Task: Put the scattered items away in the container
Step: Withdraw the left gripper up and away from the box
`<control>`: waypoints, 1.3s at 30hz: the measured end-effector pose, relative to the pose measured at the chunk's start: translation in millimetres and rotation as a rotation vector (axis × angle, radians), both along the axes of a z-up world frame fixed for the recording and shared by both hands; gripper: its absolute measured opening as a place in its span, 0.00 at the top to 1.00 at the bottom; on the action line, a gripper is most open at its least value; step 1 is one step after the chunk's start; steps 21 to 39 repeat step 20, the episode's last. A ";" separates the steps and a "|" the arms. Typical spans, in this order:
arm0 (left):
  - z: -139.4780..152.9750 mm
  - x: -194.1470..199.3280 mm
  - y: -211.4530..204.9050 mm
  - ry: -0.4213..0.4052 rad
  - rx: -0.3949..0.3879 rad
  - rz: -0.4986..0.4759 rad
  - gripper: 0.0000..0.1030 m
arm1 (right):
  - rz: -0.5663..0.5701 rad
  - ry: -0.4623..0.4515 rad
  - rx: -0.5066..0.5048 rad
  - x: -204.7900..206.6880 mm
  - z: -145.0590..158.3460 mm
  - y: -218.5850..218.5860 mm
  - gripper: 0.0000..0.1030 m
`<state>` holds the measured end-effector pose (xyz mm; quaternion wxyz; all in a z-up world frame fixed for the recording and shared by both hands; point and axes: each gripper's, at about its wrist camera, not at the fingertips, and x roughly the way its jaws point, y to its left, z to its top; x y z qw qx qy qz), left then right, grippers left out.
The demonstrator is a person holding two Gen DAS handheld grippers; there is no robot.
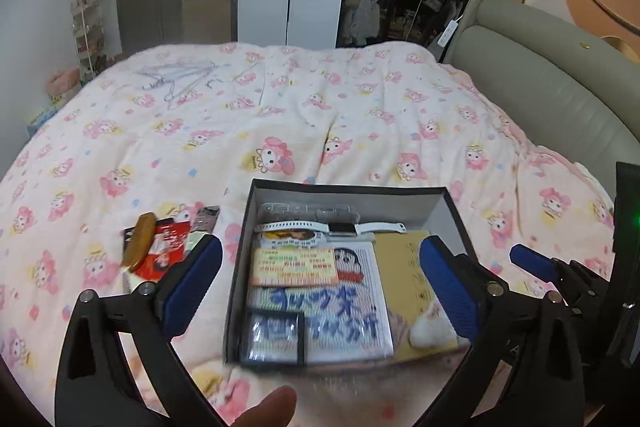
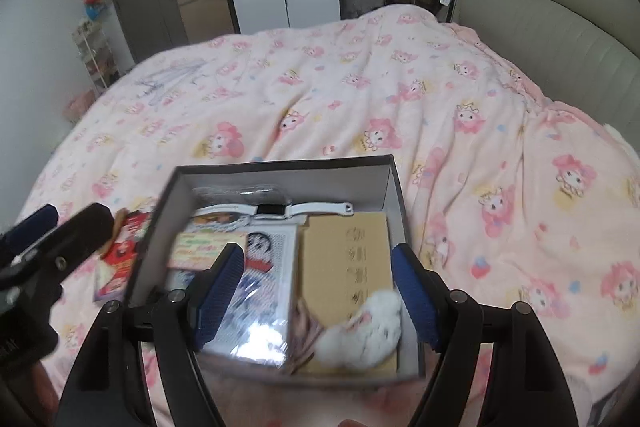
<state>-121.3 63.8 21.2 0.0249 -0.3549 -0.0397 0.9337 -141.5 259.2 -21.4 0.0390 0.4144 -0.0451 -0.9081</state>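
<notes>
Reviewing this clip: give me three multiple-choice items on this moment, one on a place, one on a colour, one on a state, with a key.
1. Where does the wooden comb lie?
A. in the box
B. on the blanket left of the box
C. on the headboard

2. What colour is the watch strap in the box?
A. white
B. red
C. green

3. How do the left gripper and right gripper stand?
A. both open, empty
B. both clamped on the box
C. one holds the comb

Key: 1 B, it rests on the blanket beside packets; 2 A, strap looks white; 3 A, nothing sits between the pads.
</notes>
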 end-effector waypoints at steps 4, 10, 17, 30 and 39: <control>8.6 33.9 2.9 0.010 -0.017 0.000 0.01 | -0.003 0.020 -0.034 36.5 10.0 2.4 0.28; 8.3 75.6 5.9 0.012 -0.007 0.001 0.01 | -0.026 0.059 -0.004 78.6 18.5 10.9 0.28; 2.3 104.5 3.1 0.017 -0.002 0.021 0.01 | -0.028 0.079 0.036 104.0 21.8 4.6 0.28; 5.3 112.5 3.6 0.028 -0.032 0.033 0.01 | -0.016 0.078 0.041 108.2 21.0 0.3 0.28; 5.3 112.5 3.6 0.028 -0.032 0.033 0.01 | -0.016 0.078 0.041 108.2 21.0 0.3 0.28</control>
